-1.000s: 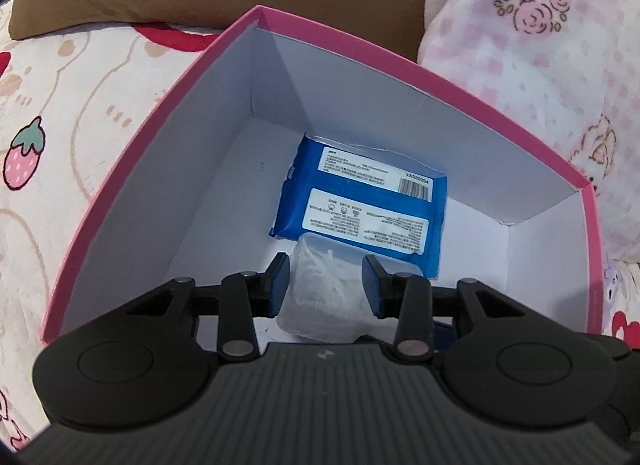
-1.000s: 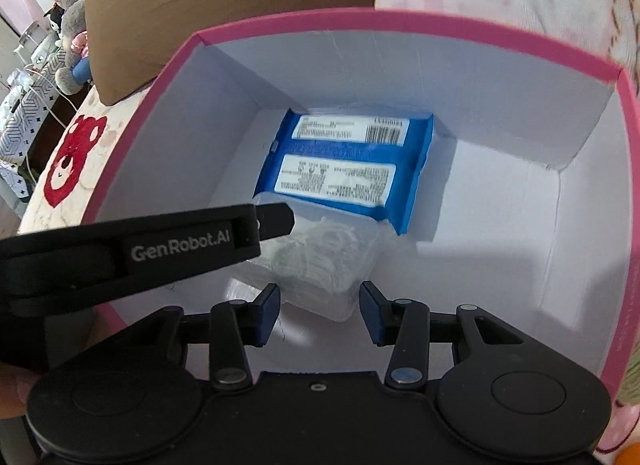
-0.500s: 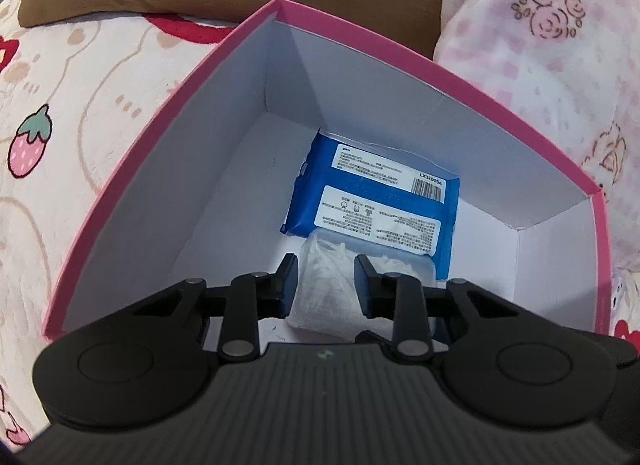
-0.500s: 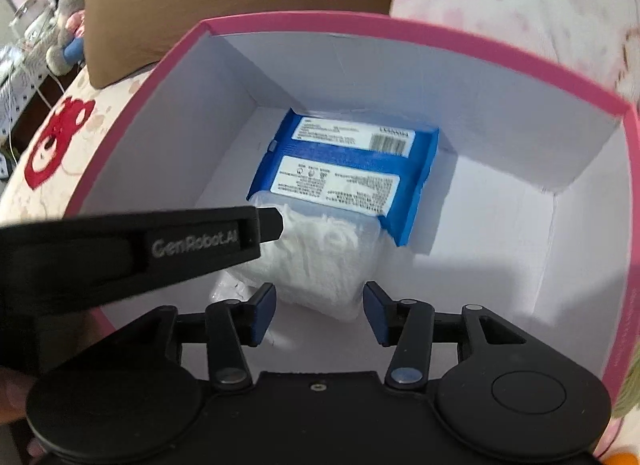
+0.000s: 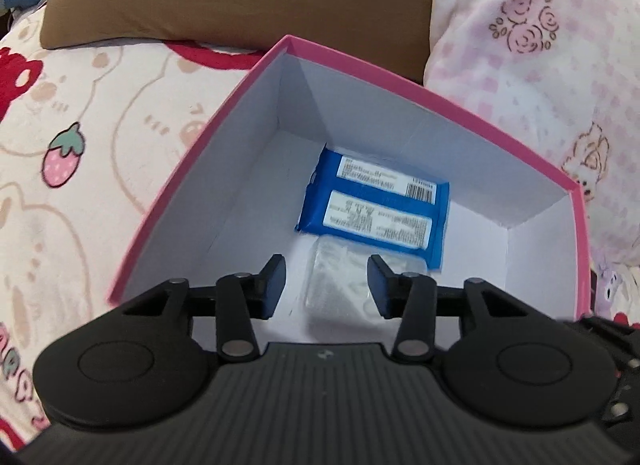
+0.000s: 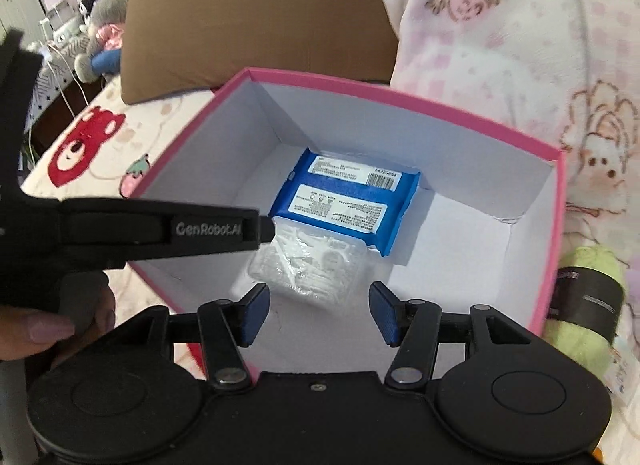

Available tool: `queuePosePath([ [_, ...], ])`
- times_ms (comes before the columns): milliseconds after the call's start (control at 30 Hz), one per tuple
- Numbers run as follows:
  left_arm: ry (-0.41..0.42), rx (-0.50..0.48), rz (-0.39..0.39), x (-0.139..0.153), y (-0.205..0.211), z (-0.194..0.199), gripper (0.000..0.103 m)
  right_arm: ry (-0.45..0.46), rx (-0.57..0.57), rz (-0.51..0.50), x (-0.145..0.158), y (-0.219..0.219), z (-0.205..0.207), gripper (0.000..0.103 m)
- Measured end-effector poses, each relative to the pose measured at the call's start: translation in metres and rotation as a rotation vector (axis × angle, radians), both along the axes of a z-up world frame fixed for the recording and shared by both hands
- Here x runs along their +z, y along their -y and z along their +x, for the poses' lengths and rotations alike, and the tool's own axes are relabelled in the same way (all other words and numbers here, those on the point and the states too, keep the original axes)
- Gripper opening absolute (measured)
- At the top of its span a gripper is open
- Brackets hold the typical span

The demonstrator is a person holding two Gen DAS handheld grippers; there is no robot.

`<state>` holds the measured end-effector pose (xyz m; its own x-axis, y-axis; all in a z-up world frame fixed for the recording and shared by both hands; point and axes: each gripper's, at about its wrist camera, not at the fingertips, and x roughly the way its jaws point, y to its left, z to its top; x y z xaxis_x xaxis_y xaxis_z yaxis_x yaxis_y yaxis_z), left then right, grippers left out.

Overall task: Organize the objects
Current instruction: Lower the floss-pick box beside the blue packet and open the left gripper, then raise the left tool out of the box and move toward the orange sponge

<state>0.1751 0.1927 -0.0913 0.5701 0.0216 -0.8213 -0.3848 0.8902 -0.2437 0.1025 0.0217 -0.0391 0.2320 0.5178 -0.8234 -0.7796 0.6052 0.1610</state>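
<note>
Now both the left gripper [image 5: 326, 281] and right gripper [image 6: 318, 315], jaws just widened, hang above the released clear box [image 6: 308, 261], apparently free; next, withdraw from the pink box [image 6: 400, 99].

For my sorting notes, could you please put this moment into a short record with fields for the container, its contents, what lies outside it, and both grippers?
container: pink box, white inside, open-topped, on a printed bedspread
contents: blue wipes pack flat on the floor; clear plastic box beside it, overlapping its near edge
outside: green yarn ball by the box's right wall
left gripper: open, jaws just opened, above the clear box, nothing held
right gripper: open, jaws just widened, nothing held
</note>
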Motion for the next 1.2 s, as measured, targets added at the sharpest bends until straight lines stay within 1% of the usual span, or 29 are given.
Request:
queuePosePath([
  [133,-0.008,0.001,0.005,0.017,0.004,-0.017,0.057,0.023,0.004,0.022,0.018,0.016,-0.009,0.06],
  [200,0.004,-0.008,0.014,0.03,0.008,-0.025,0.062,0.028,0.006,0.034,0.027,0.023,-0.012,0.061],
  [267,0.02,-0.023,0.003,0.044,0.011,-0.035,0.068,0.032,0.006,0.05,0.036,0.03,-0.016,0.063],
  [367,0.041,-0.04,-0.03,0.066,0.016,-0.047,0.07,0.05,0.005,0.059,0.05,0.038,-0.022,0.067],
  [467,0.058,-0.082,-0.105,0.085,0.02,-0.058,0.071,0.056,0.02,0.066,0.063,0.047,-0.028,0.069],
  [500,0.06,-0.094,-0.112,0.091,0.022,-0.061,0.071,0.054,0.024,0.071,0.067,0.05,-0.029,0.07],
  [567,0.065,-0.116,-0.101,0.104,0.028,-0.069,0.071,0.054,0.025,0.083,0.075,0.057,-0.033,0.076],
  [667,0.065,-0.159,-0.059,0.122,0.04,-0.081,0.072,0.074,0.033,0.091,0.086,0.067,-0.043,0.079],
  [767,0.06,-0.199,-0.03,0.134,0.052,-0.093,0.073,0.093,0.042,0.095,0.097,0.079,-0.052,0.079],
  [867,0.054,-0.231,-0.021,0.146,0.062,-0.104,0.074,0.103,0.047,0.112,0.11,0.094,-0.059,0.08],
  [1000,0.06,-0.26,-0.024,0.158,0.073,-0.118,0.077,0.064,0.076,0.128,0.125,0.115,-0.066,0.08],
  [1067,0.064,-0.264,-0.028,0.164,0.078,-0.124,0.078,0.077,0.091,0.139,0.133,0.125,-0.072,0.08],
  [1200,0.067,-0.292,0.008,0.175,0.092,-0.136,0.079,0.102,0.107,0.143,0.145,0.144,-0.081,0.08],
])
